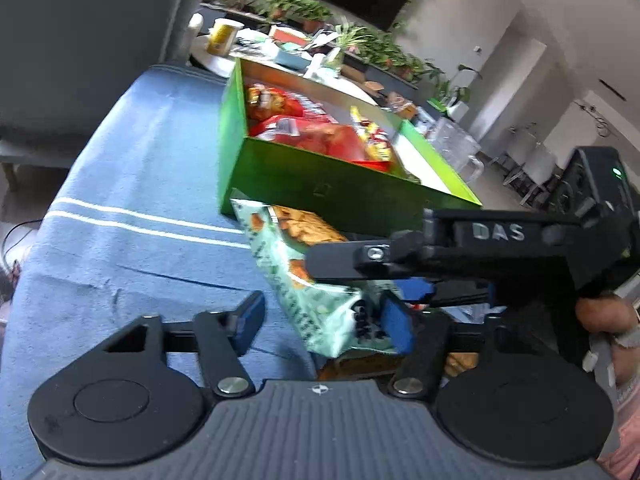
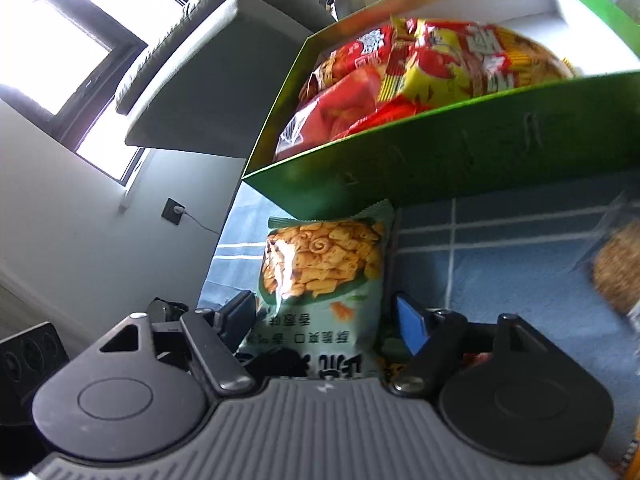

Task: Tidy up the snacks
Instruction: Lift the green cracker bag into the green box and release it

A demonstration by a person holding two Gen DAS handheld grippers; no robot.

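A mint-green snack bag (image 2: 320,272) printed with golden crisps lies on the blue cloth, its far end against the green box (image 2: 480,152). My right gripper (image 2: 326,320) has a pad on each long edge of the bag and is shut on it. In the left wrist view one of its black fingers (image 1: 344,254) lies across the same bag (image 1: 308,304). My left gripper (image 1: 323,320) straddles the bag's near end. Its right pad is at the bag and its left pad stands apart over cloth, so it is open. Red and yellow snack packets (image 2: 420,64) fill the box (image 1: 320,184).
Blue cloth with white stripes (image 1: 140,216) covers the surface. A clear-wrapped brown snack (image 2: 616,268) lies at the right. A grey chair (image 1: 80,40) stands at the back left. Behind the box are a clear plastic jug (image 1: 456,140) and a cluttered round table with plants (image 1: 280,48).
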